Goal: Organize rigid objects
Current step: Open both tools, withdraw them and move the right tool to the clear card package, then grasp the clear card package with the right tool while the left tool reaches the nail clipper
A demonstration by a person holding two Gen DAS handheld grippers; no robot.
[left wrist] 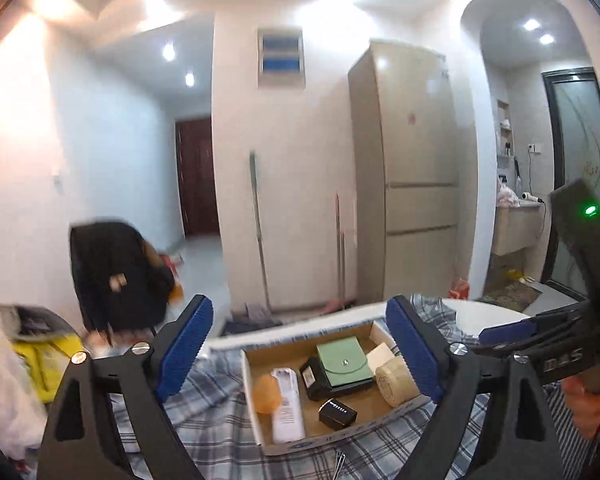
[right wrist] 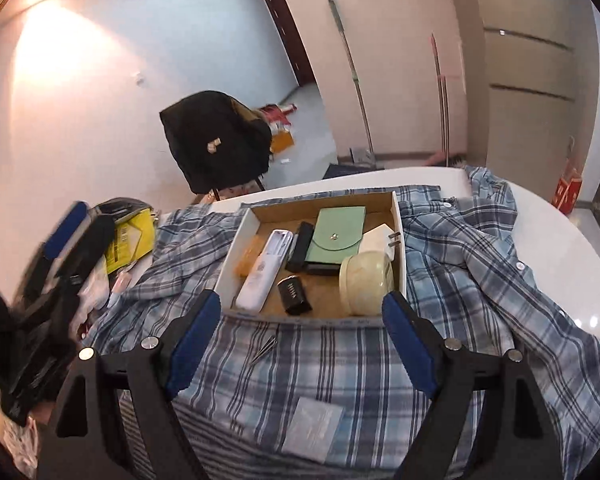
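Your left gripper (left wrist: pixel 300 352) and right gripper (right wrist: pixel 300 340) both gape wide, empty, over the shallow cardboard box (right wrist: pixel 396 216) on plaid cloth (right wrist: pixel 480 248) holding round cream jar (right wrist: pixel 364 280), flat green pouch (right wrist: pixel 336 236)

A glossy white rounded worktop (right wrist: pixel 572 240) carries a rumpled blue-and-white plaid shirt (right wrist: pixel 480 248); beside the shirt's left edge lies a yellow plastic packet (right wrist: pixel 130 236).

I am in a lived-in home: a tall beige fridge (left wrist: pixel 416 168) stands far right, a mop (left wrist: pixel 258 232) leans on the wall, a dark wooden door (left wrist: pixel 196 176) ends the hallway, and a plaid shirt (right wrist: pixel 480 248) covers the near table.
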